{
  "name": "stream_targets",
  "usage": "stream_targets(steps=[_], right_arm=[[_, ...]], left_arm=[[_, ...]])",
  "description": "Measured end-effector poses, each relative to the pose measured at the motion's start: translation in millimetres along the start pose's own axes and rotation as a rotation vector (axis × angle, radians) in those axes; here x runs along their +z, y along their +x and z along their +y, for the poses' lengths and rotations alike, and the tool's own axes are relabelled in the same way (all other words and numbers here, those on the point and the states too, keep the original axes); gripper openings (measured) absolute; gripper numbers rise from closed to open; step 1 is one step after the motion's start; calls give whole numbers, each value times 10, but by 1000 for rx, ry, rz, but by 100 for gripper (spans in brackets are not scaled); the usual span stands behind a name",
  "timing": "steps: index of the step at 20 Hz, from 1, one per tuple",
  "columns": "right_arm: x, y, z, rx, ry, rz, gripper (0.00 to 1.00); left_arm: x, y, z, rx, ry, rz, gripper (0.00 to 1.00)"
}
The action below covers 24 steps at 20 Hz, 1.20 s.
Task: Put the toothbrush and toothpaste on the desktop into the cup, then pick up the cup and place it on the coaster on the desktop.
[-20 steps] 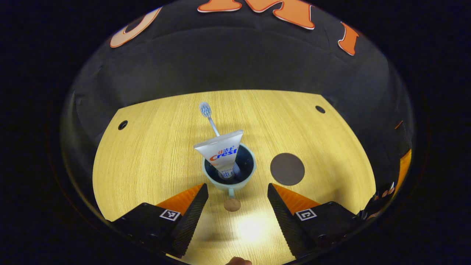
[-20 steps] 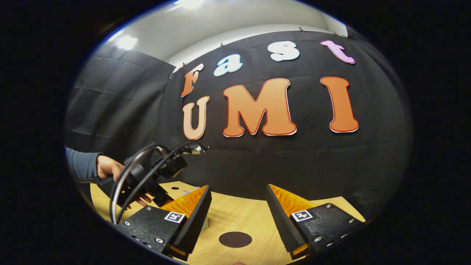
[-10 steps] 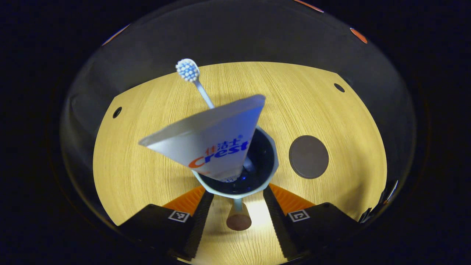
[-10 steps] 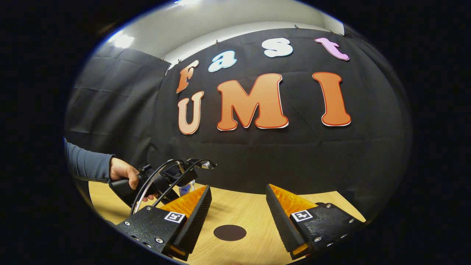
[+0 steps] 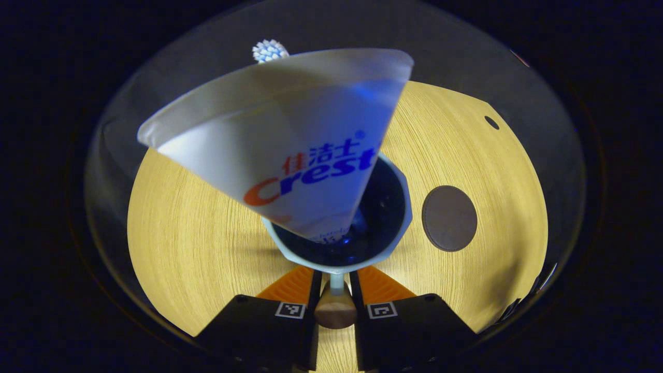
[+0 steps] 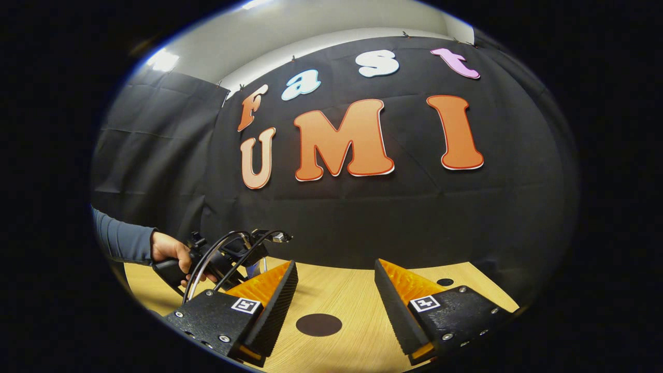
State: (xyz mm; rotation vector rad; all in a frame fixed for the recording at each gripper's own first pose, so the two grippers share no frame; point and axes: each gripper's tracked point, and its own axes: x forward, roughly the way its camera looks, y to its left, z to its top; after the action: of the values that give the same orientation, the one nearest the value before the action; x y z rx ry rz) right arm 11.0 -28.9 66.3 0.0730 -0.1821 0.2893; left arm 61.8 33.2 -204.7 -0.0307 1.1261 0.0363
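Observation:
A pale blue cup with a dark inside stands on the wooden desk in the left gripper view. A white toothpaste tube leans out of it, and a toothbrush head peeks over the tube. My left gripper is shut on the cup's handle, a thin stem with a round wooden end. Just right of the cup lies the dark round coaster. My right gripper hovers open over the desk with nothing in it, and the coaster lies flat between its fingers.
In the right gripper view a hand with a grey sleeve holds the left gripper at the left, low over the desk. Small dark holes mark the desk's far corners. Black cloth walls the booth behind.
My left gripper moved in toward the cup and its fingers shut on the handle. The cup and tube now loom much larger. The right gripper stayed open, drifting slightly.

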Motion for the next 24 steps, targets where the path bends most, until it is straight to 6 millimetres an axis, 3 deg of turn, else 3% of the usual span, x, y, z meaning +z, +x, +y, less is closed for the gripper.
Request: stream_targets(steps=[6, 7, 8, 9, 10, 11, 13, 14, 17, 20, 22, 24], right_arm=[[-95, -52, -97, -32, 7, 29, 90], [-113, -79, -100, -34, 10, 32, 90], [-107, -109, -116, -40, 7, 31, 90], [-87, -136, -136, -44, 3, 26, 89], [-72, -155, -160, -53, -1, 23, 89], [-59, -180, -172, -55, -1, 20, 89], [-46, -233, -224, -65, 2, 17, 89], [-44, -260, -235, -70, 1, 17, 89], [-47, -344, -329, -98, -2, 23, 89], [-26, -440, -403, -123, 0, 28, 89], [-23, -492, -484, -146, 8, 24, 89], [-40, -546, -529, -160, 15, 31, 89]], left_arm=[[623, 287, -88, -3, -32, -43, 28], [527, 145, -147, -2, -27, -51, 28], [832, 261, -183, -3, -22, -60, 28], [1080, 356, -66, -5, -16, -68, 28], [1270, 232, -48, -10, -8, -80, 28], [1312, 155, 57, -17, -2, -88, 28], [1378, 185, 3, -31, 25, -103, 28], [1663, 186, -37, -38, 39, -111, 28], [1494, 400, -394, -68, 63, -108, 28], [1714, 669, -514, -83, 99, -106, 28], [1881, 945, -793, -92, 119, -100, 28], [1902, 1147, -985, -102, 139, -90, 28]])
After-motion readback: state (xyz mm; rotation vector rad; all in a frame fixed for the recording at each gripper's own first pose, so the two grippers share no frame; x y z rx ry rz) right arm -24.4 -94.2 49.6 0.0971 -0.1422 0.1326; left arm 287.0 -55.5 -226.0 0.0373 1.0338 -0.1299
